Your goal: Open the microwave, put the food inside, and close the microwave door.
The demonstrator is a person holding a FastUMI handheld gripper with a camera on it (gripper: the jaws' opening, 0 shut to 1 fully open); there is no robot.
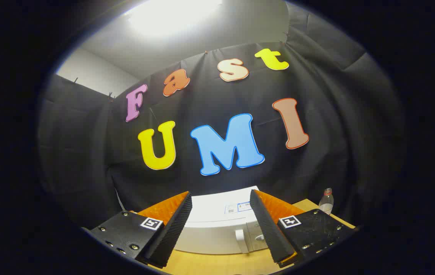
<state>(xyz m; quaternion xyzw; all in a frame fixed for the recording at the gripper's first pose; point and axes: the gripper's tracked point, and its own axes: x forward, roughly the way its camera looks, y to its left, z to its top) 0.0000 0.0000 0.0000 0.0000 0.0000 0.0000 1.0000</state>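
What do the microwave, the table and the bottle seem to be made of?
Seen between the open gripper fingers:
Microwave: white, smooth, faintly glossy casing, probably painted metal or plastic; I cannot tell which.
Table: light wood or wood-look laminate, matte, warm tan.
Bottle: clear, likely plastic, perhaps glass; light passes through.

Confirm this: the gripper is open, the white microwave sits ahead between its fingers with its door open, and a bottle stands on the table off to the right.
One thing is off. In the gripper view the microwave has its door shut, handle flush at the front. The rest holds: the gripper is open, and the bottle stands on the table to the right.
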